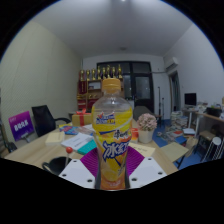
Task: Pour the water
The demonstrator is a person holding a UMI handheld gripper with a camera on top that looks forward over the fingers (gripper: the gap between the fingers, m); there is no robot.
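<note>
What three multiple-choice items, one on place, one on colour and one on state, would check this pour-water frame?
1. Where is the bottle relative to the tool's fingers?
A. Between them
B. Far beyond them on the shelf
C. Lying on the floor

2. What colour is the bottle's cap?
A. Blue
B. Orange
C. White

3. How does the bottle stand?
A. Tipped on its side
B. Upside down
C. Upright, cap on

Answers:
1. A, since the bottle sits between the fingers of the tool, the purple pads close at either side of it; whether both press on it cannot be told.
2. B, since the cap is orange, like the drink inside.
3. C, since the cap is on top and the label reads level above the desk.
</note>
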